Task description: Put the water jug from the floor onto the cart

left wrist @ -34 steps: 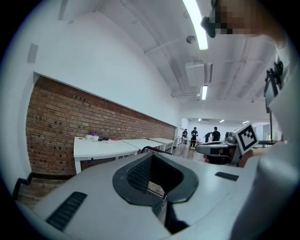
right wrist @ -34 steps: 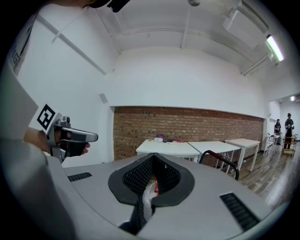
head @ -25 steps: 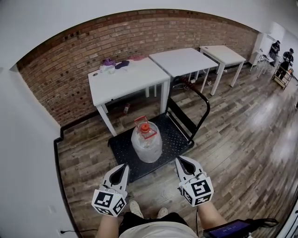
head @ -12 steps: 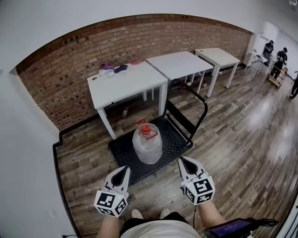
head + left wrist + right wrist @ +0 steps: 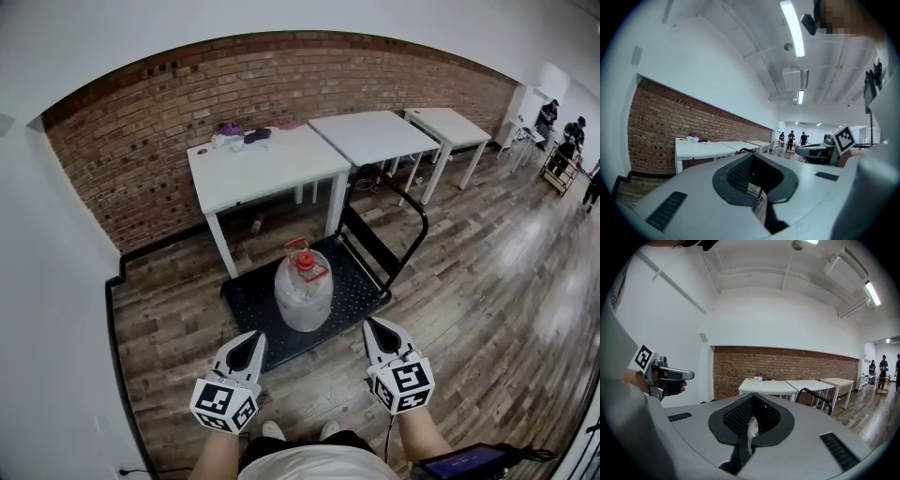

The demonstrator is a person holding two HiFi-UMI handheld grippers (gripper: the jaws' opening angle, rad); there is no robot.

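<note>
The clear water jug (image 5: 302, 291) with a red cap stands upright on the black cart deck (image 5: 248, 302), near its front edge. My left gripper (image 5: 251, 340) is shut and empty, held over the floor just short of the cart's front left. On the other side my right gripper (image 5: 375, 327) is also shut and empty, beside the cart's front right corner. Both point toward the jug and are apart from it. In the left gripper view the left gripper (image 5: 752, 161) has its jaws together; in the right gripper view the right gripper (image 5: 752, 401) does too.
The cart's black push handle (image 5: 413, 212) rises at its far right end. Three white tables (image 5: 267, 169) stand in a row against the brick wall (image 5: 141, 141) behind the cart. People (image 5: 562, 141) stand far off at the right. Wooden floor (image 5: 487, 281) lies all around.
Both grippers have drifted a little across the floor with the head view, staying shut. The jug has kept its place on the cart.
</note>
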